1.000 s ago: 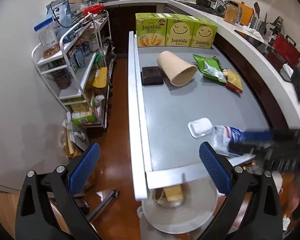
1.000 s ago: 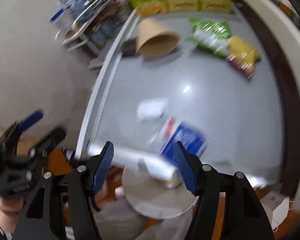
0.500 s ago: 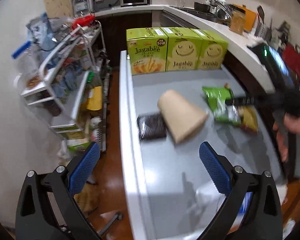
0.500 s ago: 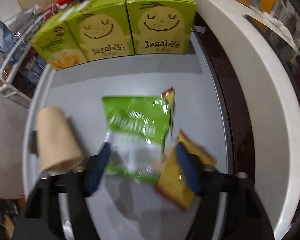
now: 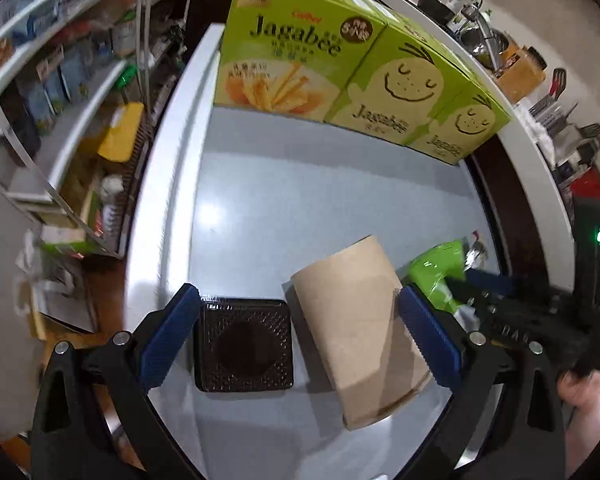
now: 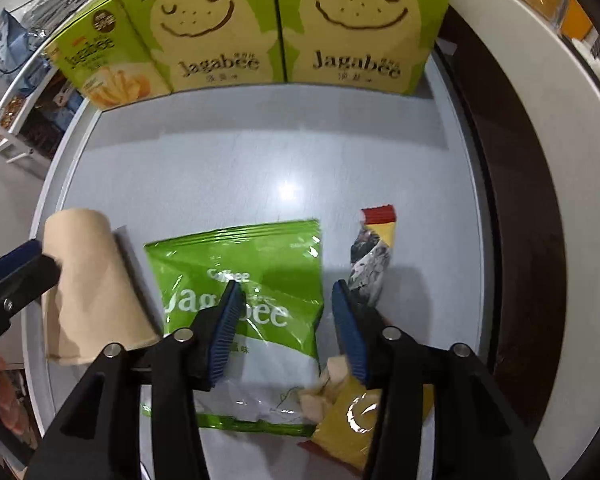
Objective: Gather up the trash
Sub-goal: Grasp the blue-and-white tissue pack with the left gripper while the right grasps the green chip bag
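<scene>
A brown paper cup lies on its side on the grey table, beside a black plastic tray. My left gripper is open, its fingers straddling both. In the right wrist view a green Jagabee snack bag lies flat, with a yellow and red wrapper to its right. My right gripper is open just over the bag's right part, holding nothing. The cup also shows in the right wrist view, with the left gripper's finger at its left side.
Three green Jagabee boxes stand along the table's far end. A wire shelf rack full of goods stands left of the table. A white curved counter with a dark gap runs along the right.
Both grippers have moved forward along the table, away from its near end, the bin and the blue wrapper. The left one now spans cup and tray; the right one hovers over the green bag.
</scene>
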`<state>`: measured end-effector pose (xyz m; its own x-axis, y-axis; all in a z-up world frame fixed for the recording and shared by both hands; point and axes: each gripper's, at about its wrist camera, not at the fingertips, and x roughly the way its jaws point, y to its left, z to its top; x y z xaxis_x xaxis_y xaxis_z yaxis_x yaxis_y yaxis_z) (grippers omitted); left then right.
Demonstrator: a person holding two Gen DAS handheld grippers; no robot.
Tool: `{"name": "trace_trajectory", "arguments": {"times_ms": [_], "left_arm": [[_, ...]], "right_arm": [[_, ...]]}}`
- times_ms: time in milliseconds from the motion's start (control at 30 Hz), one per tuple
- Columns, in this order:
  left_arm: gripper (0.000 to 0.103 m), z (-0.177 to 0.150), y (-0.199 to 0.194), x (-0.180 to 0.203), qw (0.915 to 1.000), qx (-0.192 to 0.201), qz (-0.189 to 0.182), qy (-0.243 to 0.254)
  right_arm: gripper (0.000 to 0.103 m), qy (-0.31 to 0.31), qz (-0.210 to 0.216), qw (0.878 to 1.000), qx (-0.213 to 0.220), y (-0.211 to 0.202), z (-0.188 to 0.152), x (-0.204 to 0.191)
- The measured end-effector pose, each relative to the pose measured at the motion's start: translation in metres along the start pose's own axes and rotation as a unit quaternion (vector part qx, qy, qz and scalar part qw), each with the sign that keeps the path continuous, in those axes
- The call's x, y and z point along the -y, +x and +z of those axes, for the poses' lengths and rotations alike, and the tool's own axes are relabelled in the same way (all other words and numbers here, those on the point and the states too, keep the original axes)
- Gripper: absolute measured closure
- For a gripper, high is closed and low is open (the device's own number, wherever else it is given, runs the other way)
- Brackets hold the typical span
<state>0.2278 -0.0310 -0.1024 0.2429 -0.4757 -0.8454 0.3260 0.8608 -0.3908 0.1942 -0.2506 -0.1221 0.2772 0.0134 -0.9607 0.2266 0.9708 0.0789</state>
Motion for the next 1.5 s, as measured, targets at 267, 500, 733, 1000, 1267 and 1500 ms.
{"name": "trace_trajectory", "arguments": {"times_ms": [267, 500, 733, 1000, 1267, 1500], "left_arm": [[0.003, -0.033, -0.01, 0.0, 0.9985, -0.028, -0.046, 0.013], [0.003, -0.056, -0.036, 0.014, 0.9977, -0.031, -0.005, 0.06], [0.003, -0.055, -0.087, 0.022, 0.9972, 0.048, 0.034, 0.047], [0.003, -0.083, -0.098, 0.013, 0.997, 0.032, 0.05, 0.049], [0.003, -0.127, -0.098, 0.029, 0.9977, -0.005, 0.02, 0.065], [0.003, -0.176, -0.081, 0.102, 0.9784, -0.031, 0.022, 0.203]], "right_arm": [[0.046, -0.017, 0.02, 1.0, 0.001, -0.013, -0.065, -0.018], [0.037, -0.016, 0.002, 1.0, 0.018, -0.043, -0.09, -0.023], [0.025, 0.029, 0.028, 0.999, 0.033, -0.068, -0.093, -0.025], [0.021, 0.014, 0.022, 1.0, -0.001, -0.041, -0.091, -0.052], [0.02, 0.018, 0.028, 0.999, 0.001, -0.048, -0.088, -0.046], [0.019, 0.007, 0.017, 1.0, -0.003, -0.046, -0.087, -0.048]]}}
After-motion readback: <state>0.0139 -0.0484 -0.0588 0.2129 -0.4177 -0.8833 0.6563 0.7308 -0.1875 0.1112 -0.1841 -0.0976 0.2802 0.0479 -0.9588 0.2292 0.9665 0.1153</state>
